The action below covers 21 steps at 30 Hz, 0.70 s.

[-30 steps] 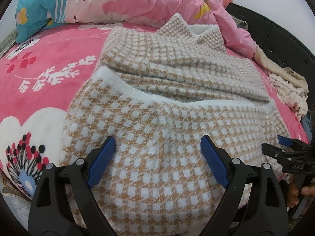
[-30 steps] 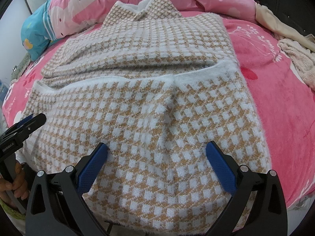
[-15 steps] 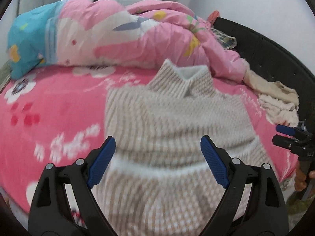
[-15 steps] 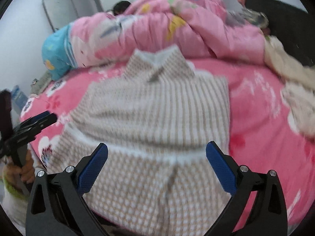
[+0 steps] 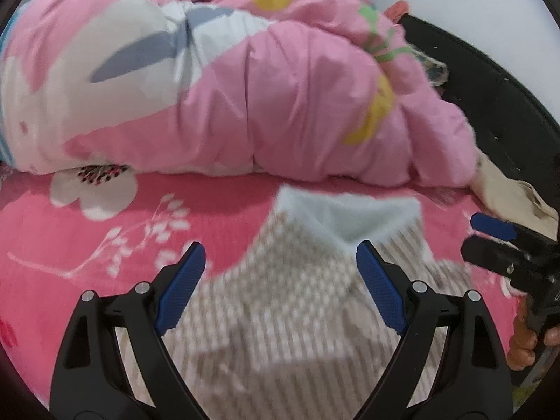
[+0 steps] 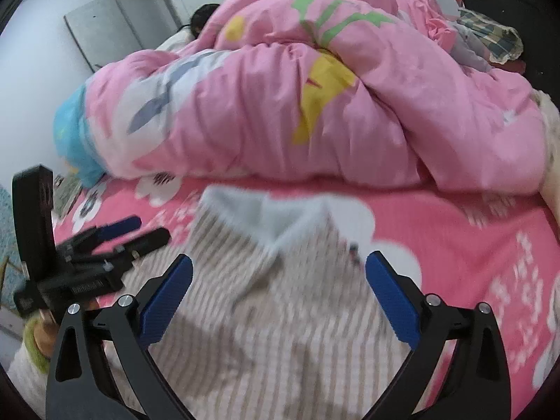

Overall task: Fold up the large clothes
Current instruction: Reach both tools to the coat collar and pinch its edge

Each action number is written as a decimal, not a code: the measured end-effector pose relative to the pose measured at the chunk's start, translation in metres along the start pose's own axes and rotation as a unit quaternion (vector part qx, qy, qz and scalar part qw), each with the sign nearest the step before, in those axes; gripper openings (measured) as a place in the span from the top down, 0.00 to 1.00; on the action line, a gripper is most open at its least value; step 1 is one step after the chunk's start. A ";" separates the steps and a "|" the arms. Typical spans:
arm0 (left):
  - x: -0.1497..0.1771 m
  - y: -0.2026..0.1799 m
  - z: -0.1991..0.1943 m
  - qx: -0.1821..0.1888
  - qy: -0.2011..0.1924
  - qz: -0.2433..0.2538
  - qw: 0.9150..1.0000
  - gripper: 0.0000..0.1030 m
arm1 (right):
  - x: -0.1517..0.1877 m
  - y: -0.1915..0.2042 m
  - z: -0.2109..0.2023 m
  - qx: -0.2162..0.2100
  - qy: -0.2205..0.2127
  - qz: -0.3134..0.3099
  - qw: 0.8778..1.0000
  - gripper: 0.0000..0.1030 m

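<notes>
Beige-and-white checked fuzzy knit sweater (image 5: 280, 301) laid flat on pink floral bedsheet (image 5: 87, 231), collar toward quilt. Left gripper (image 5: 280, 280) and right gripper (image 6: 280, 287) spread wide, nothing grasped. Risk: single layer pinched, fold dragged askew.

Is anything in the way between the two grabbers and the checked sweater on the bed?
Nothing visible is. The left gripper and the right gripper both stand open right over the checked sweater, with only air in between. The big pink quilt lies farther back, behind the collar.
</notes>
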State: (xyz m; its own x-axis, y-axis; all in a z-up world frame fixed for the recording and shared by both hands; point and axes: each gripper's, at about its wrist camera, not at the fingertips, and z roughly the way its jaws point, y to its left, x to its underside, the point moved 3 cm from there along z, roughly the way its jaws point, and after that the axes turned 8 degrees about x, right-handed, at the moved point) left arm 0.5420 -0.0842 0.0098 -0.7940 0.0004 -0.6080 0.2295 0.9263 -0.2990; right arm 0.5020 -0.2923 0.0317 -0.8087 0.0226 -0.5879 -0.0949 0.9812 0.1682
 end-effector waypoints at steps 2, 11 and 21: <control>-0.010 0.003 0.020 -0.015 0.007 -0.002 1.000 0.25 | -0.013 -0.007 0.021 -0.008 0.018 0.018 1.000 0.15; -0.013 -0.008 0.032 0.018 0.016 0.021 0.999 0.88 | -0.002 -0.019 0.046 -0.029 0.055 0.031 0.998 0.83; 0.049 -0.040 -0.062 0.052 -0.007 0.111 0.992 0.92 | 0.070 0.009 -0.030 -0.005 0.026 -0.089 0.996 0.89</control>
State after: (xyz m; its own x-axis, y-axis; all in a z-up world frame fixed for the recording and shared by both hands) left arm 0.4591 -0.0978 0.0382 -0.7100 0.1950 -0.6767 0.4555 0.8600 -0.2301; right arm 0.4270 -0.2880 0.0155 -0.8076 -0.1612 -0.5672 -0.2448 0.9668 0.0739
